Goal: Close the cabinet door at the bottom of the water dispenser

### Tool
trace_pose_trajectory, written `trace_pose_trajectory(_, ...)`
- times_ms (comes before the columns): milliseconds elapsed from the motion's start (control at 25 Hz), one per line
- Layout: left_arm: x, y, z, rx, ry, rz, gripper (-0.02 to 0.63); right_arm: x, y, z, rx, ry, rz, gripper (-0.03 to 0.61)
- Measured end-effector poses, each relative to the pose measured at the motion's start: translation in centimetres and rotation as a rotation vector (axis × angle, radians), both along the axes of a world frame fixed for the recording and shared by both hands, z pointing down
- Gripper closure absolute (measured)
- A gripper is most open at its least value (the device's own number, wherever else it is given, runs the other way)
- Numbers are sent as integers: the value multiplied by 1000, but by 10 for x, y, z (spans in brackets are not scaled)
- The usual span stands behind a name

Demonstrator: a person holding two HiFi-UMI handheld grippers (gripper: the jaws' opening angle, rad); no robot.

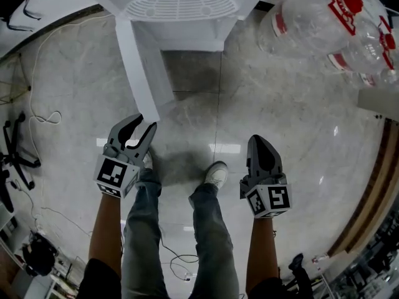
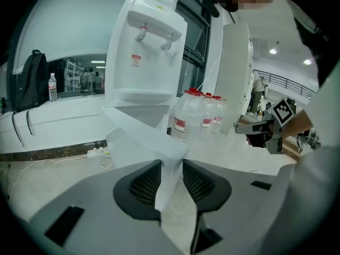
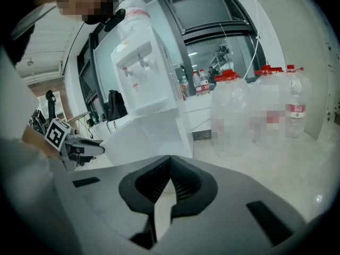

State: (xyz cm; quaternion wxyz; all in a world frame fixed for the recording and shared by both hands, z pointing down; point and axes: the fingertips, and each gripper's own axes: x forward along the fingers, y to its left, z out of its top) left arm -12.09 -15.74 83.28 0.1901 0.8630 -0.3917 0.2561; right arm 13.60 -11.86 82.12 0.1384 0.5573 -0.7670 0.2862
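Note:
The white water dispenser [image 1: 181,8] stands at the top of the head view, and its bottom cabinet door [image 1: 138,67] swings out toward me. My left gripper [image 1: 144,124] is at the door's free end. In the left gripper view the door's edge [image 2: 143,142] fills the gap of the left gripper [image 2: 171,177], with a pad against each face. My right gripper [image 1: 260,143] hangs to the right over bare floor, apart from the door. The right gripper [image 3: 170,187] is shut on nothing, and the dispenser [image 3: 141,73] stands ahead of it to the left.
Several large water bottles [image 1: 312,17] with red caps stand to the right of the dispenser. Cables [image 1: 37,104] trail over the floor at the left. My shoes [image 1: 216,174] are just behind the grippers. A low wooden edge [image 1: 368,192] runs along the right.

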Motion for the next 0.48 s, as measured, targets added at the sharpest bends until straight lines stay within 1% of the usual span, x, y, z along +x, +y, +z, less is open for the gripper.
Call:
trace_pose_trajectory(80, 18, -5, 1, 15, -2, 26, 486, 13, -1, 5, 2, -6, 14, 565)
trace_pose_trajectory(200, 49, -18, 3, 36, 0, 89, 496, 32, -1, 14, 7, -8, 39, 565)
trace_pose_trajectory(360, 92, -42, 2, 71, 41, 123, 500, 58, -14, 17, 27, 3, 107, 565)
trace_pose_trajectory(480, 116, -59, 11, 84, 6, 184, 495, 74, -16, 27, 44, 5, 110, 565)
